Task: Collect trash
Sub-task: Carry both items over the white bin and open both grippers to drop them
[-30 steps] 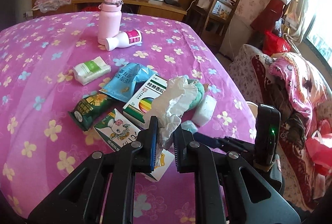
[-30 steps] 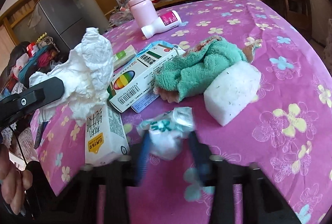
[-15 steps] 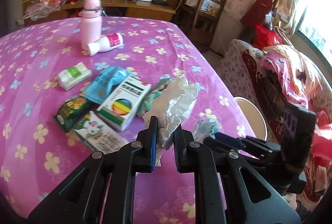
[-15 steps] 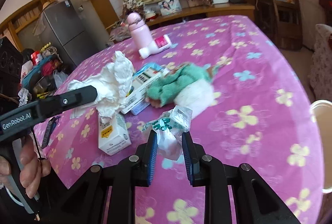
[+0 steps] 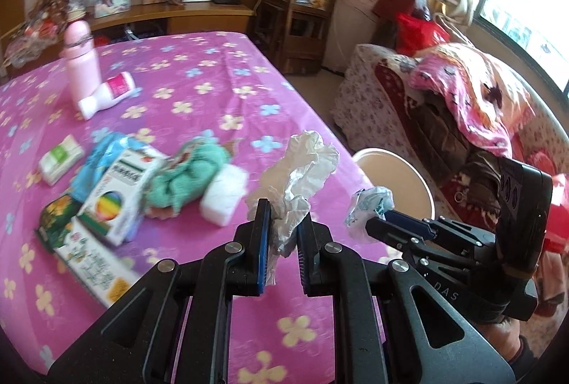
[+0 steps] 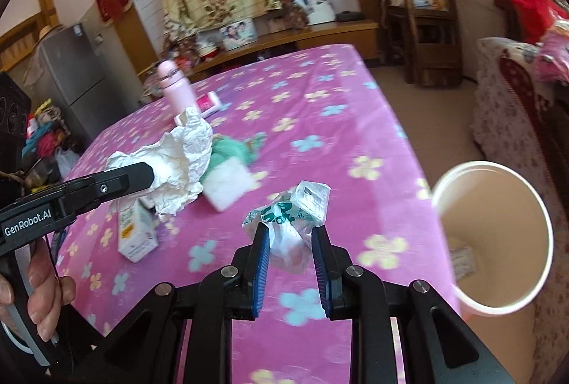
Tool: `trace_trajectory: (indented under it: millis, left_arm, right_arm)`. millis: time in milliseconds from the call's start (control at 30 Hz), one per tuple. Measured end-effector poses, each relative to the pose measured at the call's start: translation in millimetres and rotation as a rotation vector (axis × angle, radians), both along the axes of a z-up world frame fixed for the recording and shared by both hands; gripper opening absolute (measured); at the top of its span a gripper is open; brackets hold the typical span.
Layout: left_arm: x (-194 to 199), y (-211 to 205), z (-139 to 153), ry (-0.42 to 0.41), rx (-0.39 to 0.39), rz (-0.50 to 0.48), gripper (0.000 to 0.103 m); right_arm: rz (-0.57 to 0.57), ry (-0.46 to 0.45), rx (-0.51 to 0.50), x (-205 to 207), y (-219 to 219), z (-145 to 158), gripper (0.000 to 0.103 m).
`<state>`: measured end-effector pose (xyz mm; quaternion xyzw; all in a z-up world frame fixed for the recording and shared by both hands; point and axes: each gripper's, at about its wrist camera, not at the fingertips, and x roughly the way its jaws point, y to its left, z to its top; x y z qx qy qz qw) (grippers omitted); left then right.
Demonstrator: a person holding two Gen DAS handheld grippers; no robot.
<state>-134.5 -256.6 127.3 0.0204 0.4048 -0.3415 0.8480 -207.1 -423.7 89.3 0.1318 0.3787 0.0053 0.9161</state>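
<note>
Both grippers pinch trash: left gripper (image 5: 283,234) tissue (image 5: 298,170), right gripper (image 6: 291,250) wrapper (image 6: 288,224).

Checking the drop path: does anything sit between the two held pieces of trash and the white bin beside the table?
Nothing visible does. The right tool grips the crumpled wrapper and the left tool the white tissue, both lifted off the table. The white bin stands open past the table edge, with only air between.
</note>
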Motion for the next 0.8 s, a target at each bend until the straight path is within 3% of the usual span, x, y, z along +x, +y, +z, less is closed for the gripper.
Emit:
trace_trajectory:
  millis: [800]
  left_arm:
    - [-13.3,-129.1,-24.1,0.05,0.022,-0.19,0.011]
  right_arm:
    - [-0.248,0.057,-0.012,-45.9,-118.2,-15.7,0.023]
